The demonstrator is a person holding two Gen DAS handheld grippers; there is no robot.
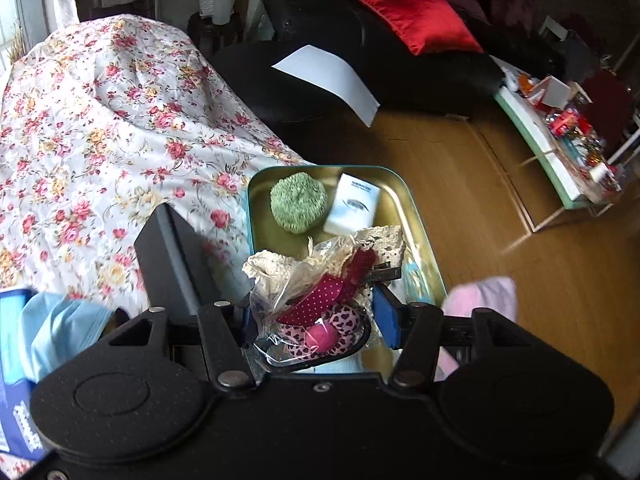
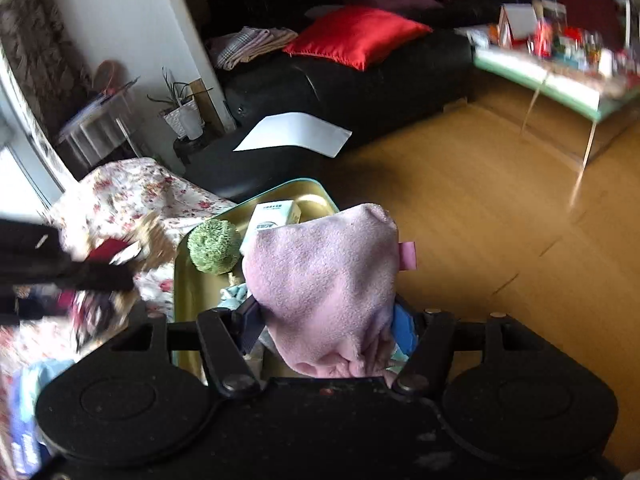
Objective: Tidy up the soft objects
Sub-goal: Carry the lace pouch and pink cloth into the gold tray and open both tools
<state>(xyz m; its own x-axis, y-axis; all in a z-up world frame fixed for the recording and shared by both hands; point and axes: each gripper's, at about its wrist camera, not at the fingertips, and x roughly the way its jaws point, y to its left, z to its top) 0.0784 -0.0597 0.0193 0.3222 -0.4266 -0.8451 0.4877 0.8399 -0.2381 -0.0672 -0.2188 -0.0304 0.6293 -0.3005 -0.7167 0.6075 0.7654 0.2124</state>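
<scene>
Left wrist view shows the left hand-held gripper clamped on a clear bag of hair accessories, with the open tin just ahead and below it. The right hand-held gripper grips a pink cloth above the tin's near end. Best to lower each bundle onto bare tin floor, clear of the green sponge and small white box, before letting go
</scene>
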